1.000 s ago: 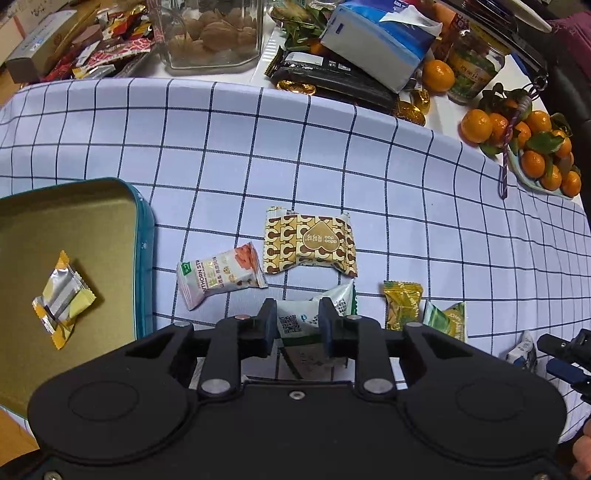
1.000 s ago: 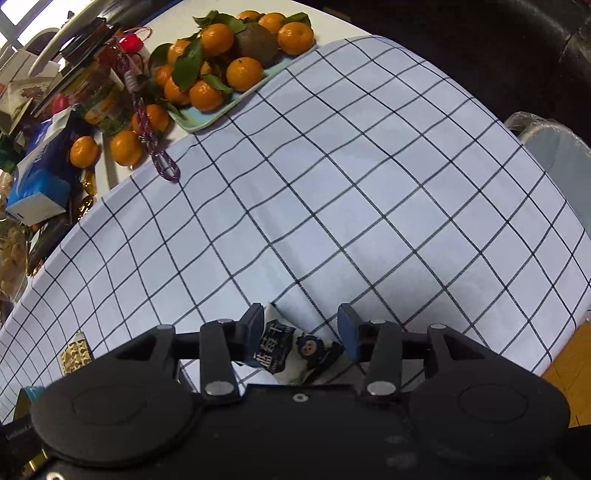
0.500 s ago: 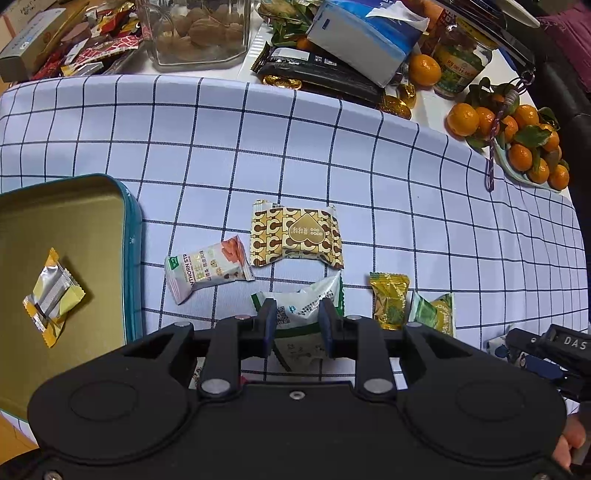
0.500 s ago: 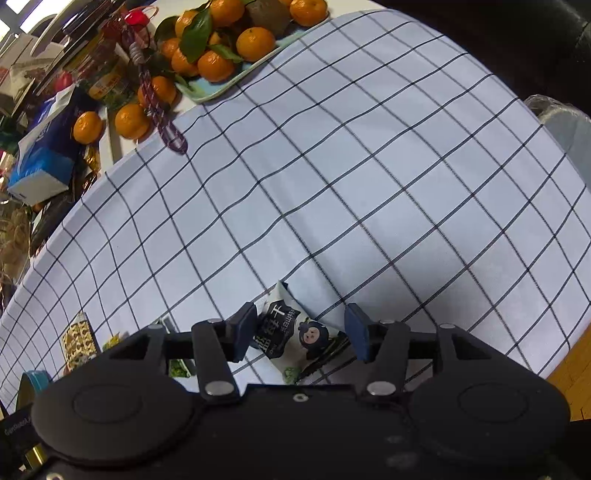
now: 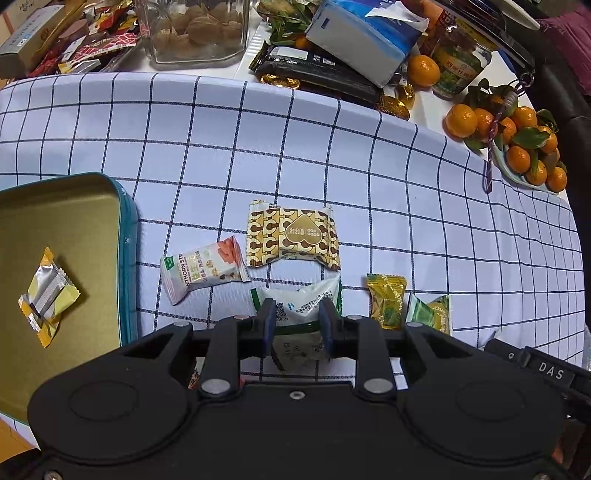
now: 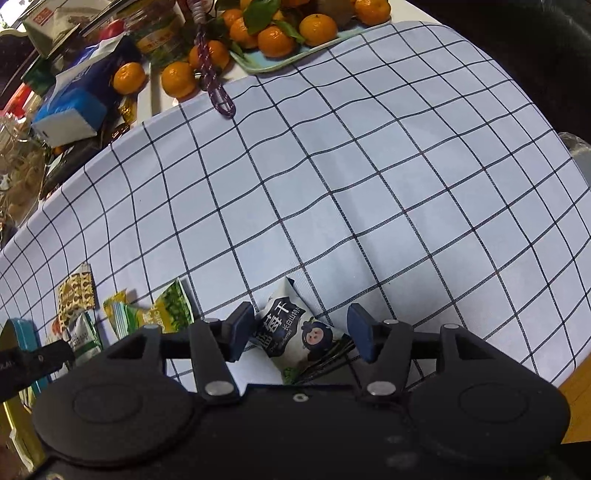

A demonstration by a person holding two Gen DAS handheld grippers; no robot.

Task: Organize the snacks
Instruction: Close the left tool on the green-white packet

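My left gripper [image 5: 296, 320] is shut on a white and green snack packet [image 5: 300, 303] and holds it above the checked cloth. Beyond it lie a brown patterned packet [image 5: 292, 238], a white hawthorn packet [image 5: 201, 271], a yellow candy [image 5: 386, 301] and a green candy [image 5: 430, 312]. An open teal tin [image 5: 127, 236] at the left holds one yellow and silver candy [image 5: 48, 297]. My right gripper [image 6: 301, 330] is open around a white and blue blueberry packet [image 6: 295, 334] lying on the cloth, jaws apart on both sides.
Clutter lines the far edge: a glass jar [image 5: 195, 29], a tissue box [image 5: 364, 35], a dark wrapper [image 5: 317, 72], a plate of tangerines [image 5: 517, 146] with a purple cord [image 6: 212, 79]. The table edge runs along the right [image 6: 565, 373].
My left gripper has risen and drawn back with the white and green packet in it. My right gripper has drawn back slightly and opened wider around the blueberry packet.
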